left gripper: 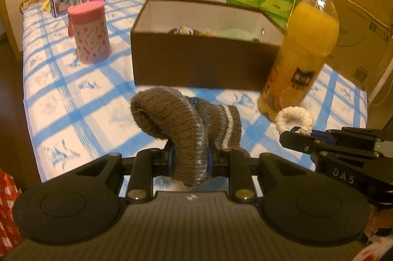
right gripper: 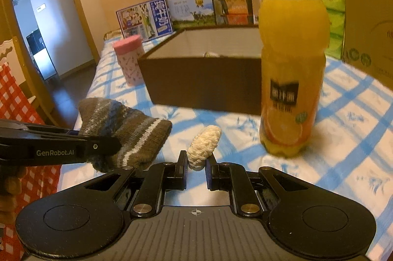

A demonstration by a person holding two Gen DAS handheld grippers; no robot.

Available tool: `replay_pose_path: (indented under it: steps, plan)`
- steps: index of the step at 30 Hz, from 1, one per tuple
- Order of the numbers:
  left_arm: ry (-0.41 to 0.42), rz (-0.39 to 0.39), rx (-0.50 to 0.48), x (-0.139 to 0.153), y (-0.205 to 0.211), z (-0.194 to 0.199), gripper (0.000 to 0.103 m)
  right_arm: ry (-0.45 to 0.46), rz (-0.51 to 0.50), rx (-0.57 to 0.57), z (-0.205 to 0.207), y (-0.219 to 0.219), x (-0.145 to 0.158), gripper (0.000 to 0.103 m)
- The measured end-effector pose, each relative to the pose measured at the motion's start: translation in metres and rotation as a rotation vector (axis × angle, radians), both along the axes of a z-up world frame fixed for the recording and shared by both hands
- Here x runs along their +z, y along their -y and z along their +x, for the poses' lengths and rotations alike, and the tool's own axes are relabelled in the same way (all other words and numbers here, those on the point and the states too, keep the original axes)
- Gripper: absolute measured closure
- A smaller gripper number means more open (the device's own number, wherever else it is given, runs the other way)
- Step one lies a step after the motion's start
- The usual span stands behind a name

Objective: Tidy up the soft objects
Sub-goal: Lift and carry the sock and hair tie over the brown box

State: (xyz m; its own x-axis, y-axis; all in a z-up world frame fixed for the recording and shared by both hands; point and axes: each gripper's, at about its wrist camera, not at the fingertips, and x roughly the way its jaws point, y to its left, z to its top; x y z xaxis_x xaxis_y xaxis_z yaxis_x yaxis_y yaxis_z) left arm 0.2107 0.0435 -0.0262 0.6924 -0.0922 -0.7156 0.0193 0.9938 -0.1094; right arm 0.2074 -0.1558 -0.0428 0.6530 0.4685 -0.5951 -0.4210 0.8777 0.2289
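Black gripper [right gripper: 195, 164], blue pads, brass screws

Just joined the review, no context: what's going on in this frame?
A person holds two handheld grippers above a blue-checked tablecloth. The left gripper is shut on a brown striped sock; the right gripper is shut on a white rope ring. An open brown box with items inside sits just ahead, beside an orange juice bottle.

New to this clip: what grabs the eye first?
The tall orange juice bottle stands upright on the blue-checked cloth, right of the open brown box. The left gripper is shut on a brown striped knitted sock; the right gripper is shut on a cream rope ring.
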Motion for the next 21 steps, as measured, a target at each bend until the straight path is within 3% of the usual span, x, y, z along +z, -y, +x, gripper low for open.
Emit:
replay_pose_path:
  steps: [14, 21]
  plan:
    - [0.162, 0.051, -0.013, 0.051, -0.026, 0.072, 0.081, 0.15, -0.009, -0.047, 0.069, -0.04, 0.044, 0.089]
    - [0.19, 0.062, -0.024, 0.059, -0.038, 0.126, 0.081, 0.178, -0.025, -0.093, 0.116, -0.062, 0.052, 0.089]
